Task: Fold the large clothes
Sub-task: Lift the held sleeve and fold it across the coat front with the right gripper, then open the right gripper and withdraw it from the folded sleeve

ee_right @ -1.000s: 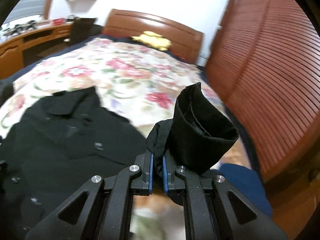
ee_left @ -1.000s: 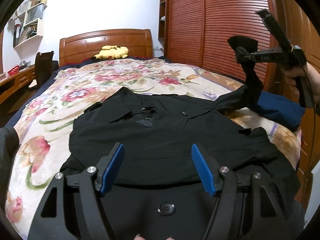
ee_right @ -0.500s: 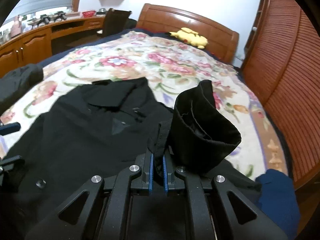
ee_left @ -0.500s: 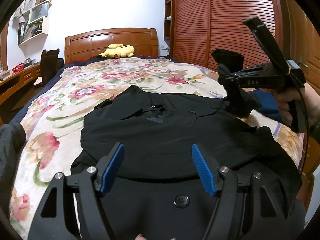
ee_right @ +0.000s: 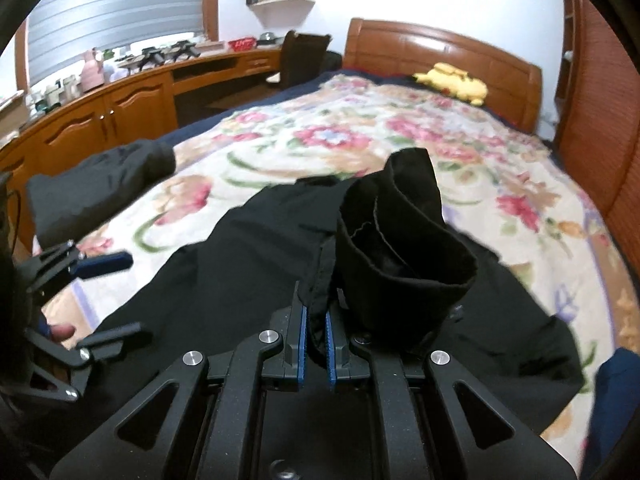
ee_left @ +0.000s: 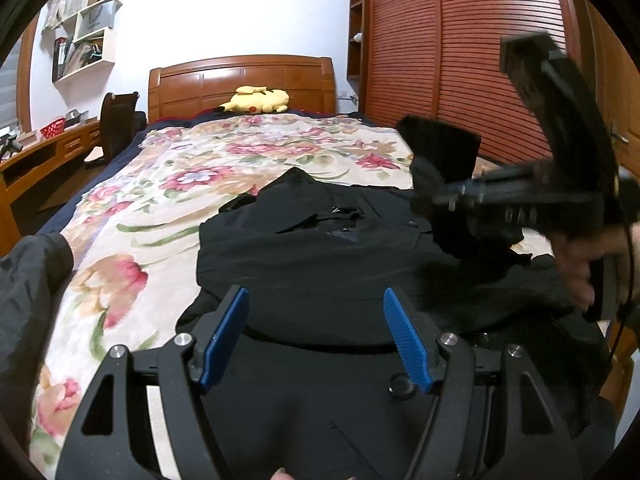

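A large black coat (ee_left: 320,264) with buttons lies flat on the flowered bedspread (ee_left: 168,184), collar toward the headboard. My left gripper (ee_left: 316,336) hovers over the coat's lower part, open, with nothing between its blue pads. My right gripper (ee_right: 314,344) is shut on the coat's black sleeve (ee_right: 400,240), whose open cuff stands up above the fingers. In the left wrist view that right gripper (ee_left: 436,200) hangs over the coat's right shoulder, held by a hand (ee_left: 580,264). The open left gripper (ee_right: 100,296) shows at the left edge of the right wrist view.
A yellow plush toy (ee_left: 256,100) rests by the wooden headboard (ee_left: 240,80). Red-brown louvred wardrobe doors (ee_left: 460,52) line the right side. A wooden desk (ee_right: 100,120) and chair (ee_right: 304,56) stand left of the bed. Another dark garment (ee_right: 96,184) lies at the bed's left edge, blue cloth (ee_right: 616,404) at right.
My right gripper has carried the sleeve from beside the bed's right edge inward and lower, over the coat's body. The left gripper stayed open, shifting slightly.
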The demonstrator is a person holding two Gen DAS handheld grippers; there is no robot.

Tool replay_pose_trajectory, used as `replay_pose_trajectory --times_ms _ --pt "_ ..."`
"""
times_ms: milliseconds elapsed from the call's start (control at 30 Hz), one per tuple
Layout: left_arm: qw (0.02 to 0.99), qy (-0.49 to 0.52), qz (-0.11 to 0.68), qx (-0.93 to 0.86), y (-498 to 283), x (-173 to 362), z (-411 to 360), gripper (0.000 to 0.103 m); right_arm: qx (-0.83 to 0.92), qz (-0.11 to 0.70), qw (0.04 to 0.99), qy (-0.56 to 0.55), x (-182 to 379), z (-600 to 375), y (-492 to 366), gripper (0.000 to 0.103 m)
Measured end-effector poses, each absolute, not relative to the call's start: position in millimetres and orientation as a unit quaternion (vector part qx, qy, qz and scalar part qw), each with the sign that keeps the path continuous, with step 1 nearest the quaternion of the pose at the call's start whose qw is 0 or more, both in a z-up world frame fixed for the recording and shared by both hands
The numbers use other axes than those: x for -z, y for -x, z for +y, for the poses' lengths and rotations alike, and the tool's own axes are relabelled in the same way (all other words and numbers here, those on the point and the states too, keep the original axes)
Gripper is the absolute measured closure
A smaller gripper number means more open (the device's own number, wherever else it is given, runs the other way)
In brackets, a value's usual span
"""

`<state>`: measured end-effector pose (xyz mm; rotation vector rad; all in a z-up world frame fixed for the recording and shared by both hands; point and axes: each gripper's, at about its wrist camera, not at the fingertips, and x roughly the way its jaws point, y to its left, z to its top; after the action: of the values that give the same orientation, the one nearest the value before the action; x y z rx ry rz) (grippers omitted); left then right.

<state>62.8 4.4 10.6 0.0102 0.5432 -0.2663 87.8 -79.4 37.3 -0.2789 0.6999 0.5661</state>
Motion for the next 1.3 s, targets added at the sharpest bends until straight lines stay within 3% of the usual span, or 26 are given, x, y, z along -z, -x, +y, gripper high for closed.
replay_pose_trajectory --times_ms 500,567,600,700,900,1300 --pt "0.954 -0.003 0.270 0.129 -64.6 -8.4 6.4 0.033 -0.272 0.392 0.870 0.122 19.4 -81.1 -74.9 0.094" --pt "0.954 -0.004 0.271 0.131 -65.3 -7.7 5.1 0.033 -0.268 0.394 0.871 0.122 22.0 -84.4 -69.9 0.086" --pt "0.954 -0.004 0.271 0.131 -65.9 -7.4 4.2 0.033 -0.266 0.397 0.870 0.120 23.3 -87.4 -68.2 0.073" --pt "0.953 -0.006 0.272 0.132 -67.3 -6.8 1.3 0.033 -0.265 0.402 0.869 0.117 24.6 -98.7 -58.6 0.052" --pt "0.953 -0.008 0.271 0.134 -70.0 -7.2 -4.5 0.033 -0.269 0.393 0.873 0.107 13.5 -114.2 -33.4 0.042" --pt "0.953 -0.003 0.271 0.139 -71.2 -6.5 -11.5 0.033 -0.198 0.350 0.907 0.125 -8.4 -153.4 -6.3 0.040"
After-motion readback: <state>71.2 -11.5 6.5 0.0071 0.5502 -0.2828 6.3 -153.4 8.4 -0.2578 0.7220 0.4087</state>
